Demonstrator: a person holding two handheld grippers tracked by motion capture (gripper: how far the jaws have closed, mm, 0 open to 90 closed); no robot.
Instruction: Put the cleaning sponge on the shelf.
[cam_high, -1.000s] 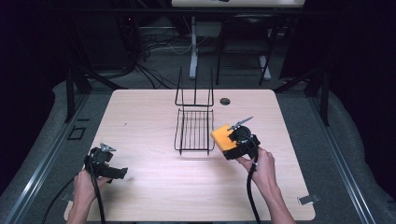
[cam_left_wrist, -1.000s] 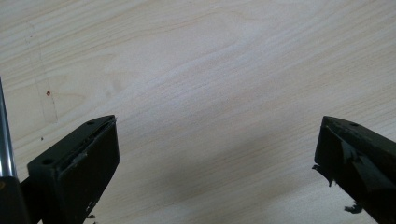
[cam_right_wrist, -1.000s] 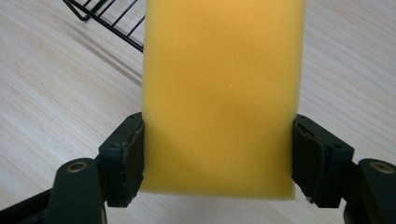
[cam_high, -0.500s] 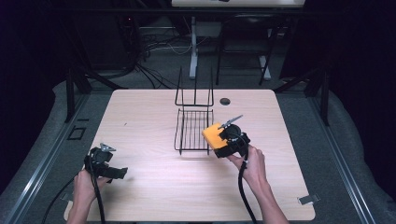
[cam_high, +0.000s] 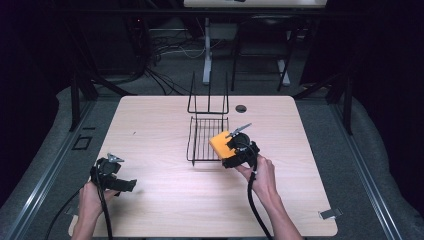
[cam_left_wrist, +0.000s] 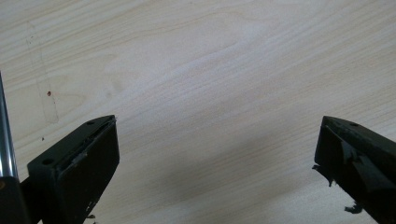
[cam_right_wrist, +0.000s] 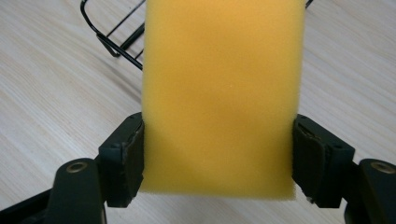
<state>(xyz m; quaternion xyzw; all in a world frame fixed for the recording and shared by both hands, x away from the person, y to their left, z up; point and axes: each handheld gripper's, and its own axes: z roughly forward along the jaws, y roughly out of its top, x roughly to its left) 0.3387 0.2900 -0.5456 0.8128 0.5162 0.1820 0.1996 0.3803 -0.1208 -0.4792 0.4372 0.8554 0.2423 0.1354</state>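
Observation:
A yellow-orange sponge (cam_high: 220, 143) (cam_right_wrist: 222, 93) is held above the table at the right edge of a black wire rack (cam_high: 205, 136). My right gripper (cam_high: 231, 151) (cam_right_wrist: 218, 161) is shut on the sponge, its two jaws pressing the sponge's sides. The rack's corner wires (cam_right_wrist: 116, 39) show just beyond the sponge. My left gripper (cam_high: 125, 185) (cam_left_wrist: 219, 172) rests low over the table's front left, open, with nothing between its jaws but bare wood.
The wire rack has an upright back frame (cam_high: 208, 95) at its far end. A small dark round hole (cam_high: 241, 108) sits in the light wooden table (cam_high: 150, 130) behind the rack. Dark floor, cables and stand legs surround the table.
My right gripper has carried the sponge leftward, from right of the rack to over its right edge. The left gripper has stayed in place.

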